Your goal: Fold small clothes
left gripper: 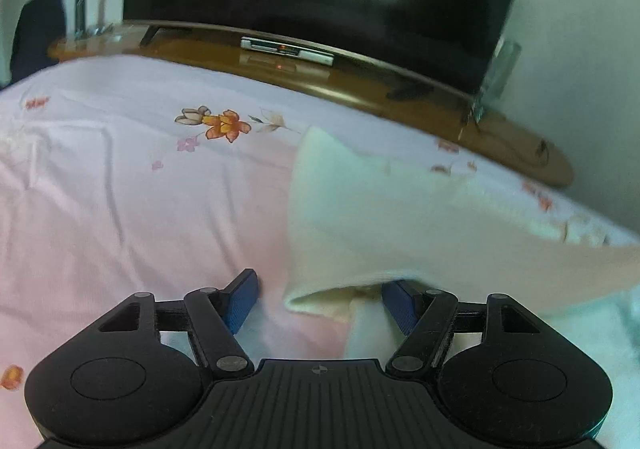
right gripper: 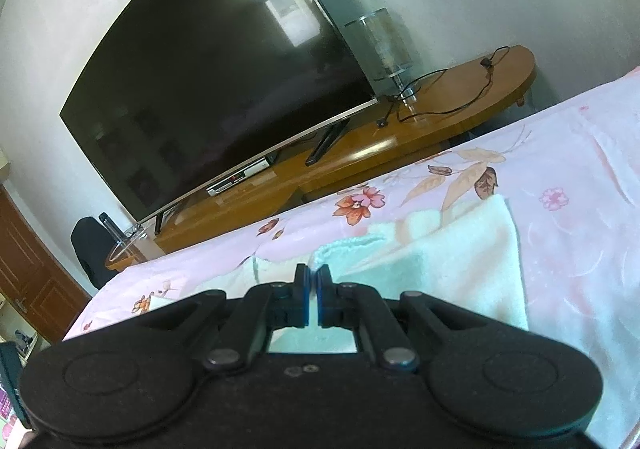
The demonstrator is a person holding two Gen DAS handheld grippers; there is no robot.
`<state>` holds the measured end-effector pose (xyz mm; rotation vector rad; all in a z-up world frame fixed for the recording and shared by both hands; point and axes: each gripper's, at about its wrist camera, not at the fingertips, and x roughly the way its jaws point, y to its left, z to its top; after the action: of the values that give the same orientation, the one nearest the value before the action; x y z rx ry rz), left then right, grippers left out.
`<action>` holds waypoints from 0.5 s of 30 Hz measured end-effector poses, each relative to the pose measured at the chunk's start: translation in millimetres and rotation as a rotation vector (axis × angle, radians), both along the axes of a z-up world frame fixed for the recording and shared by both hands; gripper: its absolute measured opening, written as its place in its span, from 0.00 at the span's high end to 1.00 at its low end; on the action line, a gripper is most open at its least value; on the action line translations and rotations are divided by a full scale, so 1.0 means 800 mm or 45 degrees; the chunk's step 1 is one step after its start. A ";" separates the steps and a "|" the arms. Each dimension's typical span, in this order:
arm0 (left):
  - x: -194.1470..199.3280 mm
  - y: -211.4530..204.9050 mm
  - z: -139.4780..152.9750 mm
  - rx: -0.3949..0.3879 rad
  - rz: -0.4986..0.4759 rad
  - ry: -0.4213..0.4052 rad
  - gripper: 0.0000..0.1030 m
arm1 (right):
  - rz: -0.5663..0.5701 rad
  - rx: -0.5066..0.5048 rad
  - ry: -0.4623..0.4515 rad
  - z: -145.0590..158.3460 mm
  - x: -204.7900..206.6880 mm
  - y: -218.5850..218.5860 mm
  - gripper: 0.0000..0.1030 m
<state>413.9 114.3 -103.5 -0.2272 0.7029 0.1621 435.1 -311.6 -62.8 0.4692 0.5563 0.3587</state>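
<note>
Nearest in the left wrist view, the left gripper (left gripper: 318, 299) has its blue-padded fingers (left gripper: 241, 301) spread wide apart, low over a bed sheet (left gripper: 120, 189) printed with pink and orange flowers. A pale cream cloth (left gripper: 360, 217) is partly lifted, its folded edge draped over the right-hand finger. In the right wrist view, the right gripper (right gripper: 313, 299) has its fingers pressed almost together, seemingly pinching the edge of the same pale cloth (right gripper: 460, 269), which spreads across the sheet (right gripper: 568, 241) beyond. Farther back stand a wooden TV stand (right gripper: 440, 117), a large dark television (right gripper: 216, 81) and a glass lamp (right gripper: 380, 41)
</note>
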 end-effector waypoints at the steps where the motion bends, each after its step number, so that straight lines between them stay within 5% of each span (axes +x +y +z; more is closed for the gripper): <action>1: -0.001 -0.005 -0.001 0.045 -0.024 0.012 0.33 | -0.010 -0.001 -0.002 0.000 0.000 -0.003 0.96; 15: -0.005 -0.002 0.000 0.050 -0.073 0.011 0.33 | -0.227 -0.005 0.092 -0.032 -0.019 -0.075 0.96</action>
<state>410.0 113.0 -103.6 -0.1685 0.7130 0.1222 420.2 -371.4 -88.7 0.5256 0.5807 0.1709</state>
